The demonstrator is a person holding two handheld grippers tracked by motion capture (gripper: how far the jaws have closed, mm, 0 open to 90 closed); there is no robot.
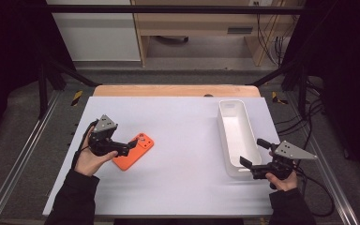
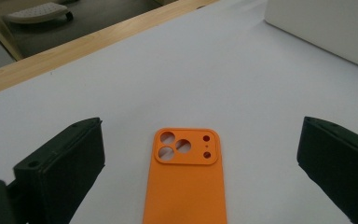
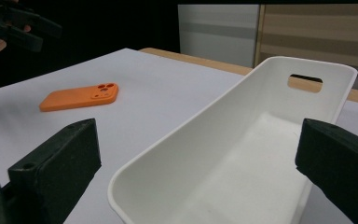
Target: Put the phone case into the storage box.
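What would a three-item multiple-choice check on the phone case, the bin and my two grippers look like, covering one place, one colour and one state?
1. Where is the phone case?
A. inside the bin
B. flat on the table, left of the bin
C. held in the right gripper

2. What colour is the phone case?
A. orange
B. blue
C. black

3. How does the left gripper stand?
A. shut on the case
B. open, jaws either side of the case
C. shut on nothing

Key: 1 B, it lies on the white table, apart from the white bin. 2 A, orange in all views. 3 B, left gripper view shows gaps at both jaws.
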